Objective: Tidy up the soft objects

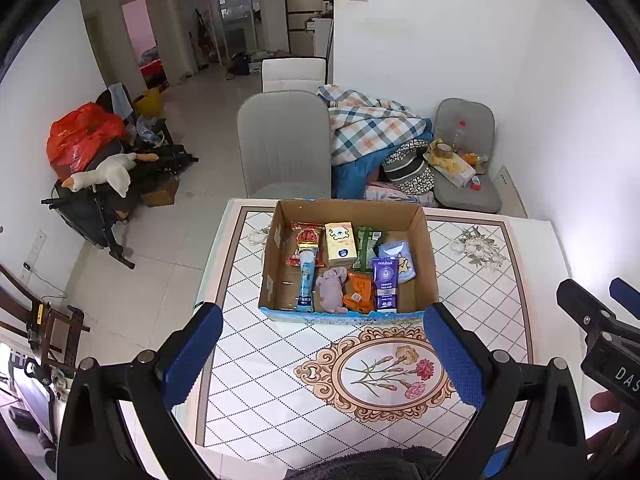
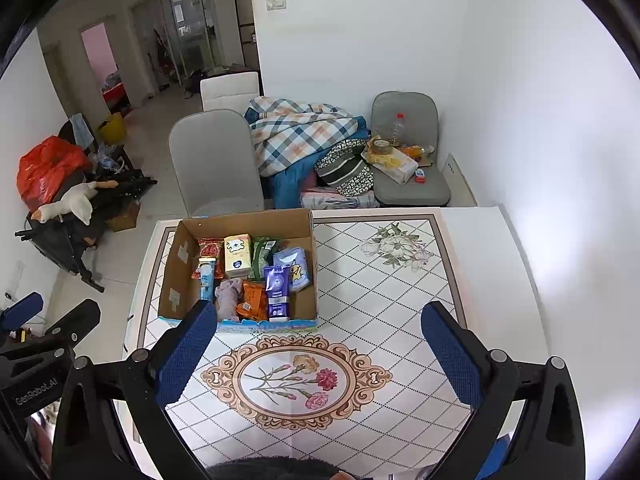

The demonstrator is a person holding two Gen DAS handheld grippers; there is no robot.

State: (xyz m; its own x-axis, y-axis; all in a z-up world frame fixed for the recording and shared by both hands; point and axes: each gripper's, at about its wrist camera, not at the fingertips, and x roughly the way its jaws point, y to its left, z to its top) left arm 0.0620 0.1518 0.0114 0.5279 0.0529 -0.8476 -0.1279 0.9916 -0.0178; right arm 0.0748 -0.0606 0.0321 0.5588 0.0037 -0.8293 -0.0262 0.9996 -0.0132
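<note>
An open cardboard box [image 1: 426,248] [image 2: 308,280] stands on the tiled table [image 1: 288,380] [image 2: 380,300]. It holds several soft items: a red snack pack [image 1: 306,240], a yellow tissue pack [image 1: 340,243], a green pack [image 1: 366,244], a light blue pack [image 1: 398,260], a blue tube [image 1: 307,286], a grey plush toy [image 1: 333,290] [image 2: 229,292], an orange pack [image 1: 358,294] and a purple tube [image 1: 385,286] [image 2: 277,288]. My left gripper [image 1: 322,332] is open and empty, hovering in front of the box. My right gripper [image 2: 318,330] is open and empty, just right of the box's front.
A grey chair [image 1: 284,144] stands behind the table. A plaid blanket [image 1: 368,124] and a second chair [image 1: 468,168] with clutter sit at the back right. A stroller with a plush goose [image 1: 100,176] stands at the left. The table's left edge drops to the floor.
</note>
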